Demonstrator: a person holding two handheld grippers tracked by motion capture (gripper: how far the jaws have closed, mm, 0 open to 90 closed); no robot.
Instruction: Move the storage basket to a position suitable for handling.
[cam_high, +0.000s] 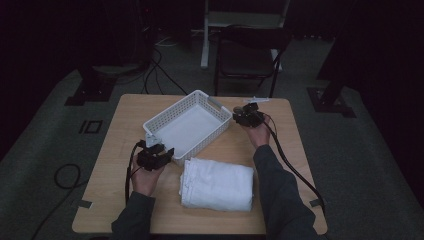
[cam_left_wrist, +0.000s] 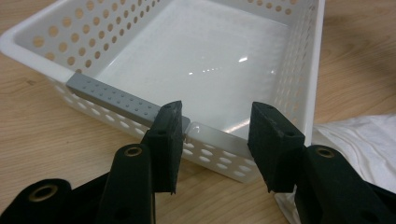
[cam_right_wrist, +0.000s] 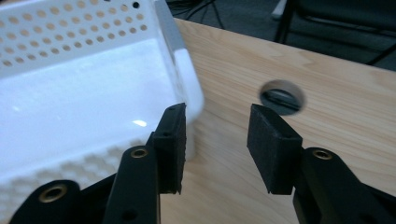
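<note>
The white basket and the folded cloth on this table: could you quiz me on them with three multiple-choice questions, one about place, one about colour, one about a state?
1. Where does the folded cloth lie?
A. inside the basket
B. on the table, on the person's side of the basket
C. on the chair

2. What colour is the strip on the basket rim?
A. grey
B. red
C. green

3. How does the left gripper stand?
A. shut on the cloth
B. open, jaws at the basket's near rim
C. lying flat on the floor

Answers: 1 B, the high view shows the cloth beside the basket, nearer the person. 2 A, the strip is grey. 3 B, a gap shows between the jaws.
</note>
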